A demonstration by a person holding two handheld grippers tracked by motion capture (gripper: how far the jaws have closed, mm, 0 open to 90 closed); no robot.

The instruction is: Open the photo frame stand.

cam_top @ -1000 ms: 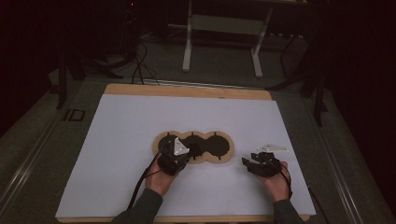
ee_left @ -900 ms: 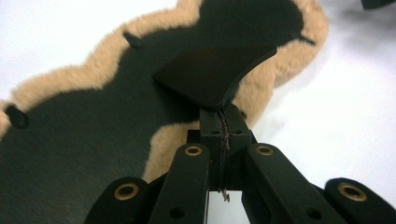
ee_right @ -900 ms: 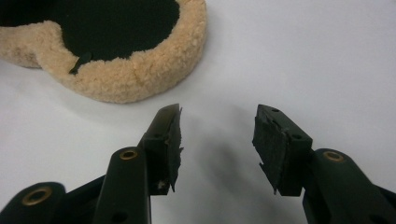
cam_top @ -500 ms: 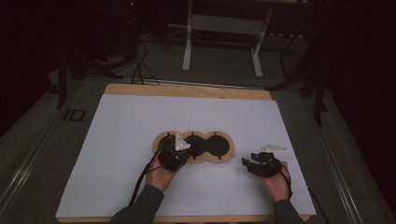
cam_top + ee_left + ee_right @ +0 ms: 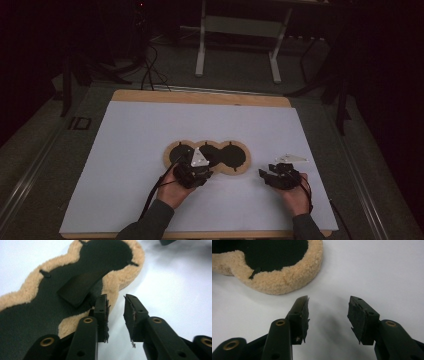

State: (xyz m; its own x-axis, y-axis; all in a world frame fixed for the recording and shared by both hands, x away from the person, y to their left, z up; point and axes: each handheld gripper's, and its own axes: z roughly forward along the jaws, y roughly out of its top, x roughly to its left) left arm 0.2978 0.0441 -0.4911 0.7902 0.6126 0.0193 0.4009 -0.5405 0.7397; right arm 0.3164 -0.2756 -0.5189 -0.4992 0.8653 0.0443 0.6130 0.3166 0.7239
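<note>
The high view is looking dim and grainy: the room along the top and right of the frame is sinking into near black, while the white table sheet (image 5: 150, 150) is catching soft, even light. Both gripper views are showing brighter. Near jaws at the bottom are blurring, and soft shadows are falling on the sheet between them.

High view: the camera is sitting above the near edge of the table (image 5: 130, 150), looking forward and down, far enough to take in the whole board. Left gripper view: the camera is riding low, looking along its jaws, close on the fleece pad (image 5: 120, 282). Right gripper view: likewise close, facing the same pad's (image 5: 282, 282) end lobe. All three are sharing that pad (image 5: 207, 156).
</note>
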